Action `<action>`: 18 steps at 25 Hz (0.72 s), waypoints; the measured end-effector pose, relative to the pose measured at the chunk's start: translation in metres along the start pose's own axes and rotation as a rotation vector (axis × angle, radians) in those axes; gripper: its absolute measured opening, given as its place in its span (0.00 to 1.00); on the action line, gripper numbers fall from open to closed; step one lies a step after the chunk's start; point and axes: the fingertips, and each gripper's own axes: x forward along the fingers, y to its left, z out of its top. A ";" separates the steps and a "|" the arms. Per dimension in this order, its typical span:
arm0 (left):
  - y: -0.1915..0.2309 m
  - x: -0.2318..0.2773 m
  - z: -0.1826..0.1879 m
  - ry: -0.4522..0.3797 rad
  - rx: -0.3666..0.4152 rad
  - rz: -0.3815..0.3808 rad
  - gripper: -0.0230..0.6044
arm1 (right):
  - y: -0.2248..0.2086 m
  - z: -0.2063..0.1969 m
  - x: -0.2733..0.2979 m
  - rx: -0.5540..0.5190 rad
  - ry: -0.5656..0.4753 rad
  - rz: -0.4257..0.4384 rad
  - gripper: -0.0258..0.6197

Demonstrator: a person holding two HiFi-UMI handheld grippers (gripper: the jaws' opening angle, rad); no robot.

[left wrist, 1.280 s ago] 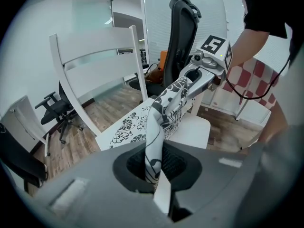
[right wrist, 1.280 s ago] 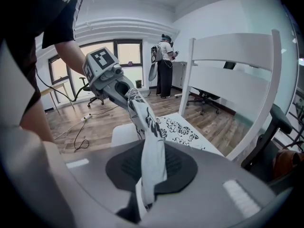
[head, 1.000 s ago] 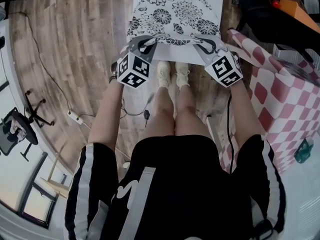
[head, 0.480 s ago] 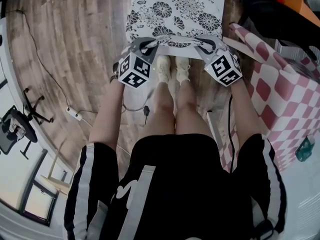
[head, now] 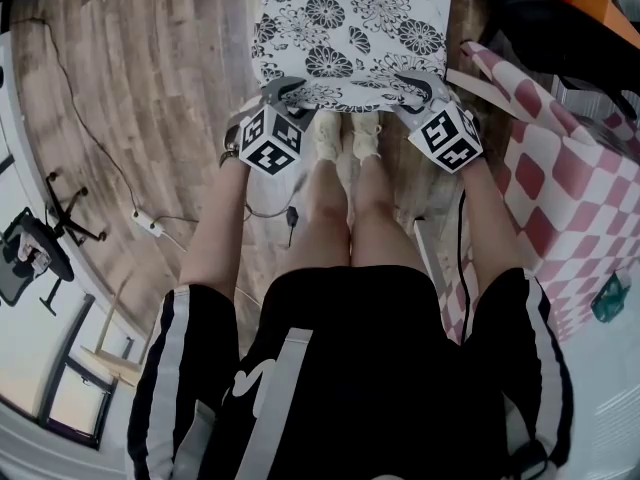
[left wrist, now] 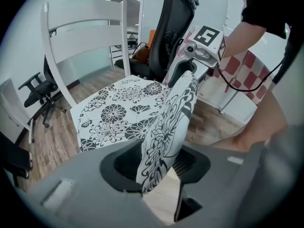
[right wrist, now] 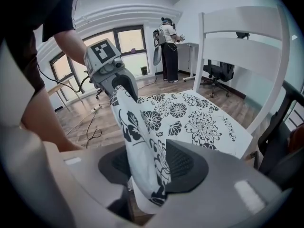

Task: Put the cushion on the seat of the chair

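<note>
Left gripper (head: 283,90) and right gripper (head: 418,83) sit at the two near corners of the flower-printed cushion (head: 350,28), and both have just been opening their jaws. The cushion's near hem stands up between each pair of pads, loose rather than pinched. In the left gripper view a gap shows beside the fabric; in the right gripper view the fabric leans on one pad only. Most of the cushion lies flat on the seat of the white chair (left wrist: 85,27), reaching toward its slatted backrest. Only the near edge rises, in a ridge from one gripper to the other. The person's pale shoes (head: 345,143) stand on the wooden floor (head: 150,88) just before the chair, with a red-and-white checked cloth (head: 570,188) to the right.
</note>
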 end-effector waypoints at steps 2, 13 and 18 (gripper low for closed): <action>-0.003 0.001 -0.004 0.009 0.000 -0.005 0.32 | 0.003 -0.004 0.001 0.004 0.011 0.009 0.29; -0.021 0.006 -0.025 0.052 -0.002 -0.050 0.38 | 0.024 -0.027 0.005 0.018 0.058 0.070 0.39; -0.027 0.005 -0.029 0.054 -0.014 -0.065 0.41 | 0.032 -0.034 0.004 0.025 0.074 0.087 0.41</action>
